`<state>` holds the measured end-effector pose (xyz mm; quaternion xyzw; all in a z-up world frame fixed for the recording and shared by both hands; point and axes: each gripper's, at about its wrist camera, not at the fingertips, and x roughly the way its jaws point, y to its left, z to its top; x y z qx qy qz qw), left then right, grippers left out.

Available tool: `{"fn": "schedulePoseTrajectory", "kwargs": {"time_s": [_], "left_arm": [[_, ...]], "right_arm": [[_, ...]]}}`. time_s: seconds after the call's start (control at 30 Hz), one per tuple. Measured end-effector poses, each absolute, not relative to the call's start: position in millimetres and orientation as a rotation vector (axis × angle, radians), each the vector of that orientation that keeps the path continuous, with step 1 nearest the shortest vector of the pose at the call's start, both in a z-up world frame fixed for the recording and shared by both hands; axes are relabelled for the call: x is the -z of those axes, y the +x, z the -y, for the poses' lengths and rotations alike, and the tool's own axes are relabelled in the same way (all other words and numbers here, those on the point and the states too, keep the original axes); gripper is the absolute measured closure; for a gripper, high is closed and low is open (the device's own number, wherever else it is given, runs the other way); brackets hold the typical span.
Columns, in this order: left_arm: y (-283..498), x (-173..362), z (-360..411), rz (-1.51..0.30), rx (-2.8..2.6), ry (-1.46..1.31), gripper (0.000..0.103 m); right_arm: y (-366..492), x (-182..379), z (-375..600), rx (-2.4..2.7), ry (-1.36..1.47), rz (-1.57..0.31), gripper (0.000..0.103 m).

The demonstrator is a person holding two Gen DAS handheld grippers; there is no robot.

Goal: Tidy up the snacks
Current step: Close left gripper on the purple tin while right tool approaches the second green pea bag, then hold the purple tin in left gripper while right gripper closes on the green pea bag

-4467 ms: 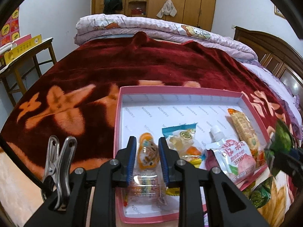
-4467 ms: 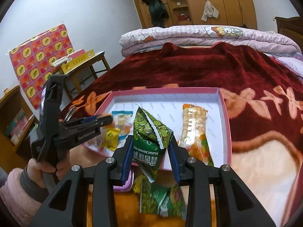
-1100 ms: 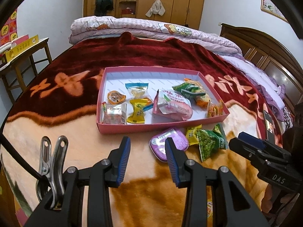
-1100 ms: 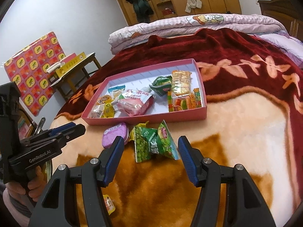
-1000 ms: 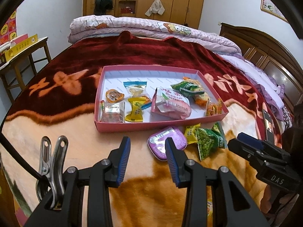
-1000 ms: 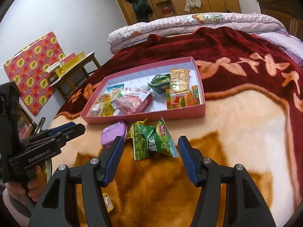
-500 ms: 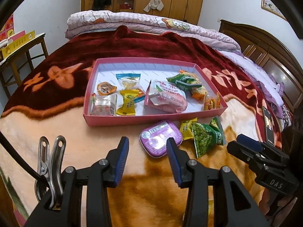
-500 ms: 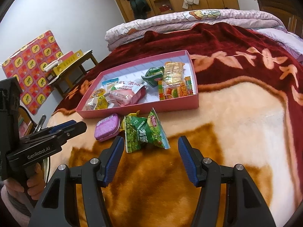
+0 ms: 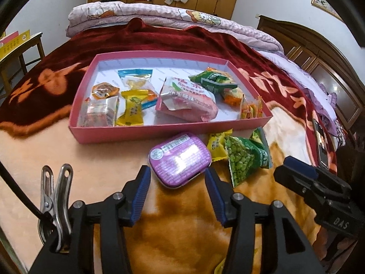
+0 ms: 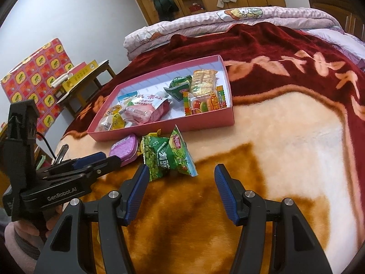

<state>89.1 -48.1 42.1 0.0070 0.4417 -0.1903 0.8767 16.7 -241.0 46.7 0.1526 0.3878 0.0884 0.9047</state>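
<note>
While the left gripper [image 9: 177,193] spreads its fingers wider, the purple tin [image 9: 179,159] sits just ahead of them, not yet between.

Nothing is held by these fingers. The tin lies flat on the bed blanket [image 9: 95,166], close to the front wall of the pink box [image 9: 141,133], with its long side slanting up to the right. The right gripper [image 10: 181,188] has its fingers wide and empty, and the green pea bag [image 10: 167,157] lies just ahead of them. So the left hand looks nearer the tin, the right nearer the bag.

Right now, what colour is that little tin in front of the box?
Purple tin, clearest in the left wrist view.
</note>
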Motion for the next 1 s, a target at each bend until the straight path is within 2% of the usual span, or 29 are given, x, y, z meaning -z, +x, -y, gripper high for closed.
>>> {"fn": "schedulePoseTrajectory", "kwargs": {"time_s": [0.2, 0.37, 1.0], "left_arm": [[98, -32, 59, -0.925, 0.399, 0.059, 0.040], [99, -30, 65, -0.901, 0.400, 0.084, 0.036], [89, -27, 68, -0.861, 0.371, 0.141, 0.040]], "right_arm": [[18, -44, 242, -0.183, 0.319, -0.805, 0.042], [19, -41, 243, -0.184, 0.326, -0.813, 0.042], [29, -41, 238, -0.204, 0.316, -0.821, 0.042]]}}
